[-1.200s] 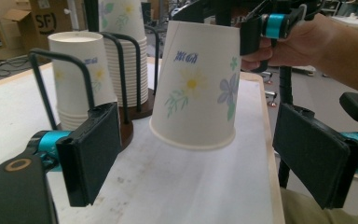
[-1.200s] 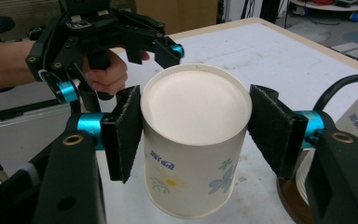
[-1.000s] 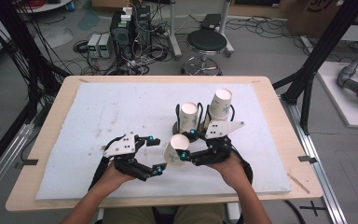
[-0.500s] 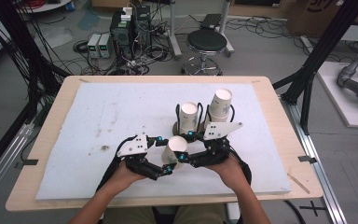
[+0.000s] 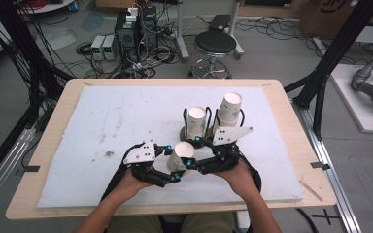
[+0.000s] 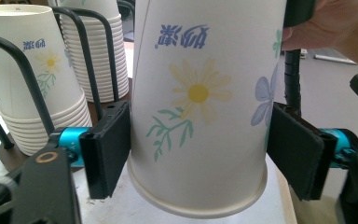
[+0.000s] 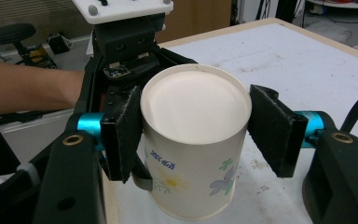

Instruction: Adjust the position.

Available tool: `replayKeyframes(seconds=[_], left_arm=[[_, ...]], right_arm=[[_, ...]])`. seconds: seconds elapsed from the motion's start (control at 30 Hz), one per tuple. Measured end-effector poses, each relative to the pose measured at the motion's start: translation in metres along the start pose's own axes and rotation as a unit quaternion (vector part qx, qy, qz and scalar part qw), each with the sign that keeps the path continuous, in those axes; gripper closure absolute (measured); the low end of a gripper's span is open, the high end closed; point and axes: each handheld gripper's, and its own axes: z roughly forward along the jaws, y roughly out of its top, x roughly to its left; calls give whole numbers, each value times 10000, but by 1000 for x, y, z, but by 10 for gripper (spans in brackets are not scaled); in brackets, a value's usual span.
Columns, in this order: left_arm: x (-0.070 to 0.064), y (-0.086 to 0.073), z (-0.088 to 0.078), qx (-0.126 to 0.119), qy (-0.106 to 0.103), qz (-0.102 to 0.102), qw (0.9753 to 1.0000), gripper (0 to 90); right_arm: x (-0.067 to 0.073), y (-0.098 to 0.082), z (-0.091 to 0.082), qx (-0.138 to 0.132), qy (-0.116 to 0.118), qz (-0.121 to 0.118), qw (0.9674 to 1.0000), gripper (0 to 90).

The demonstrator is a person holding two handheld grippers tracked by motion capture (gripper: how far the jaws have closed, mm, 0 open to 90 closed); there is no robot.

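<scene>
An upside-down paper cup (image 5: 183, 151) with a flower print stands near the front of the white mat (image 5: 116, 116). My right gripper (image 5: 193, 154) is shut on it near its raised base (image 7: 196, 100), pads (image 7: 126, 130) against both sides. My left gripper (image 5: 172, 163) reaches in from the other side. Its jaws have just been closing, and its pads (image 6: 109, 149) now touch the cup's (image 6: 200, 93) lower wall on both sides. Behind stand two stacks of upside-down cups (image 5: 195, 121) (image 5: 229, 109) in a black wire holder (image 5: 187, 132).
The cup stacks (image 6: 32, 93) (image 6: 98, 56) and the holder's wire loops (image 6: 25, 70) rise just behind the held cup. The table's wooden rim (image 5: 291, 121) frames the mat. A stool (image 5: 215, 46), electronics (image 5: 131, 29) and black frame legs (image 5: 330, 63) stand on the floor beyond.
My left gripper has slid right from beside the cup until its jaws straddle it, then closed onto it. The right gripper and the cup have stayed put.
</scene>
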Motion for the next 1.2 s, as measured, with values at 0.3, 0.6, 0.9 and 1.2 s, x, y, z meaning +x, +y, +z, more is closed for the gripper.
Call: replayKeyframes(seconds=[0.3, 0.6, 0.9, 1.2], left_arm=[[0, 2, -7, 124, 17, 48, 9999, 363], [3, 12, -16, 634, 109, -19, 9979, 377], [8, 29, -20, 1468, 16, 186, 9890, 384], [8, 44, -18, 2287, -94, 469, 9723, 385]], right_arm=[[-1, -2, 1, -43, 15, 134, 9999, 360], [-3, -3, -1, -120, -86, 252, 9996, 203], [-4, -3, -3, -44, -232, 80, 9997, 203], [-1, 0, -7, 106, 37, -238, 9997, 203]])
